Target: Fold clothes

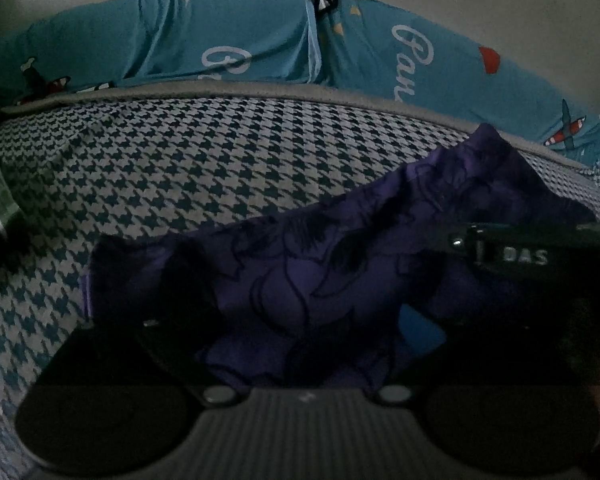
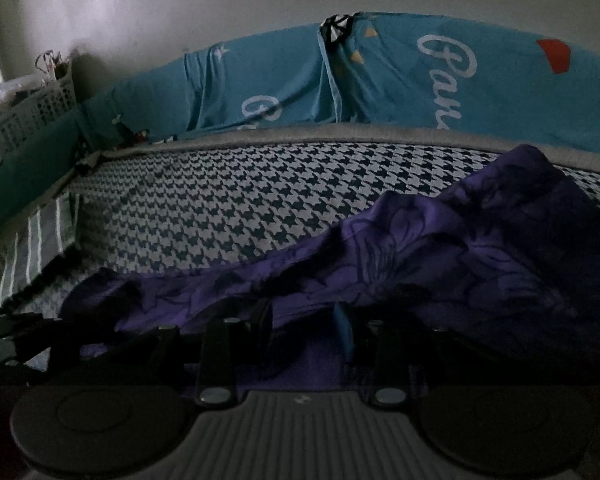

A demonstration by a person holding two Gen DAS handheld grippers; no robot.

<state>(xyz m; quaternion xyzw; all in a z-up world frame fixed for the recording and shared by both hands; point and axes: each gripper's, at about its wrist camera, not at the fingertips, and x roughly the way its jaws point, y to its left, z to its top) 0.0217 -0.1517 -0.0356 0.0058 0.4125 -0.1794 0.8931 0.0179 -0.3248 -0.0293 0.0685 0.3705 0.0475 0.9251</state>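
Covering most of both views, a houndstooth bedcover (image 1: 204, 168) in dark blue and white spreads out to a grey piped edge, and behind it turquoise pillows (image 1: 228, 36) printed with white script and small cartoon figures lean on a pale wall (image 2: 140, 12). At the far left of the right wrist view a white lattice basket (image 2: 32, 108) stands beside the bed. On the cover lies the purple floral garment (image 1: 300, 280), rumpled, its cloth rising in a ridge toward the right and its near edge reaching under both tools. The left gripper (image 1: 300, 332) stands spread wide over the cloth, with the fabric showing between its dark fingers and nothing pinched. The right gripper (image 2: 306, 328) is narrowed, a fold of the purple cloth running between its black finger (image 2: 262, 326) and its blue pad (image 2: 344, 328), which appear to clamp it.
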